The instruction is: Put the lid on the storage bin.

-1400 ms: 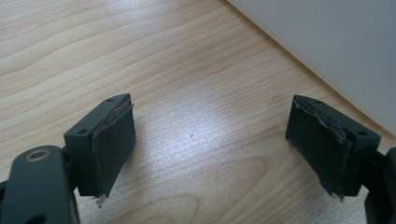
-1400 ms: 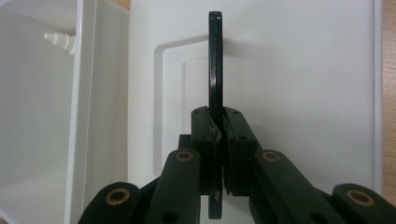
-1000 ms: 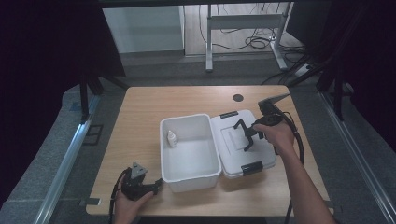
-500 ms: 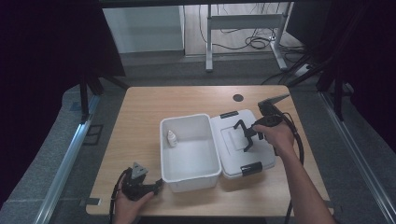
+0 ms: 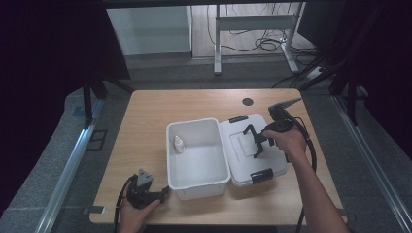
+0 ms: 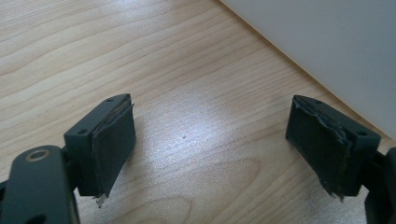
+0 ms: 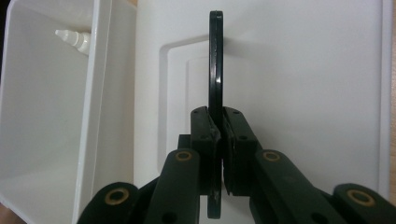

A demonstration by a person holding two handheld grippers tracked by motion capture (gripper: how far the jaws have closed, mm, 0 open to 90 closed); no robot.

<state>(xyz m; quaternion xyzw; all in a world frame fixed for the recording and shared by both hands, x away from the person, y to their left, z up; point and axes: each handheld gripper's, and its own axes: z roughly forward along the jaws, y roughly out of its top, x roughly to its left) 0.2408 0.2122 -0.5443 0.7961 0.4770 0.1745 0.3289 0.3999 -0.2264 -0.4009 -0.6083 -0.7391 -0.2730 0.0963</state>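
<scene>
Black plastic handle of the white rectangular lid, lying beside the white plastic bin, is pinched by right gripper jaws; left gripper jaws are spread over the wooden tabletop.

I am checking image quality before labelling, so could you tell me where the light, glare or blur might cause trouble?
High view: dark surroundings, table evenly lit. Left gripper view: a pale glare patch on the wood between the open pads. Right gripper view: white lid bright and low in contrast, black handle sharp.
</scene>
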